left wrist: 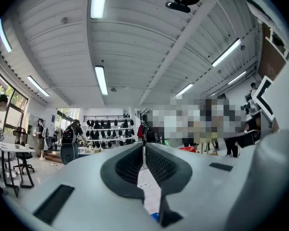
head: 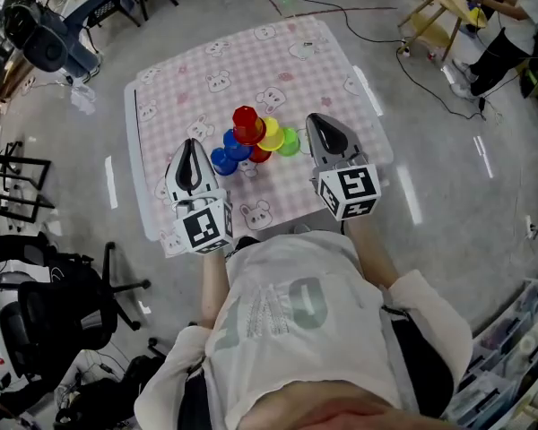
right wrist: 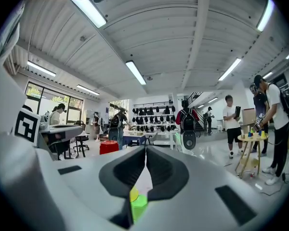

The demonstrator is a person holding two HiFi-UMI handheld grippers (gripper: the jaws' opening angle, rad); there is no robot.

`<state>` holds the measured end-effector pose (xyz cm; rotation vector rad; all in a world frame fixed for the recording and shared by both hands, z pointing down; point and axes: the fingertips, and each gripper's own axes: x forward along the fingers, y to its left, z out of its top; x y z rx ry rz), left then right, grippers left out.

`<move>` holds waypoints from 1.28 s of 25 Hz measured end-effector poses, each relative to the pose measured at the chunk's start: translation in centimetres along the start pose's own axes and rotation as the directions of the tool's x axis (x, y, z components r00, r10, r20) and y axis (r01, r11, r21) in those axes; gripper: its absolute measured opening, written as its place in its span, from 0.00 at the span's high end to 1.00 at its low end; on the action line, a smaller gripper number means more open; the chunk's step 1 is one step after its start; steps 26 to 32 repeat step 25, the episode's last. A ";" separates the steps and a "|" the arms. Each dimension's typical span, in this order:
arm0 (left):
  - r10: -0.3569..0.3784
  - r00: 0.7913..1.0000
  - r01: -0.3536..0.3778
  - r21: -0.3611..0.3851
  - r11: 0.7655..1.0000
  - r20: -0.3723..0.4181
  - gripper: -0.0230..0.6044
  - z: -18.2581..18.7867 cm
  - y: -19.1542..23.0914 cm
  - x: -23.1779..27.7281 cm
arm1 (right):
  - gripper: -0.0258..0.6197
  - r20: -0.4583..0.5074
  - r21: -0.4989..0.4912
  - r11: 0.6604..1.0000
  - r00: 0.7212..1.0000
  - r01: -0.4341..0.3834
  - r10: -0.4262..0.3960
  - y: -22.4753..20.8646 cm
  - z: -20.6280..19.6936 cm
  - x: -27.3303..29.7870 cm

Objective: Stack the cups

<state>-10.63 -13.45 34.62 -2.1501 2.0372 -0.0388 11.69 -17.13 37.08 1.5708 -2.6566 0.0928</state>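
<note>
Several plastic cups cluster mid-table on the pink checked cloth (head: 206,70): a red cup (head: 246,122) stands highest, a yellow cup (head: 272,134) and a green cup (head: 290,141) lie to its right, and blue cups (head: 224,159) sit to its left. My left gripper (head: 190,144) hovers just left of the blue cups, jaws shut and empty (left wrist: 144,147). My right gripper (head: 314,118) hangs just right of the green cup, also shut on nothing (right wrist: 145,148). Below its jaws the right gripper view shows the green cup (right wrist: 138,207) and the yellow cup (right wrist: 133,194).
The table's near edge runs just behind both grippers. Office chairs (head: 49,38) and black frames (head: 18,182) stand on the floor to the left. At top right a person (head: 511,34) stands by a wooden stand (head: 435,12), and cables (head: 341,9) trail across the floor.
</note>
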 end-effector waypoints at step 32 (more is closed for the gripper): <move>0.013 1.000 -0.013 0.011 1.000 -0.002 0.91 0.9 -1.9 -0.5 | 0.91 -0.007 -0.018 0.999 1.000 -0.028 0.028 -0.9 -0.8 -1.0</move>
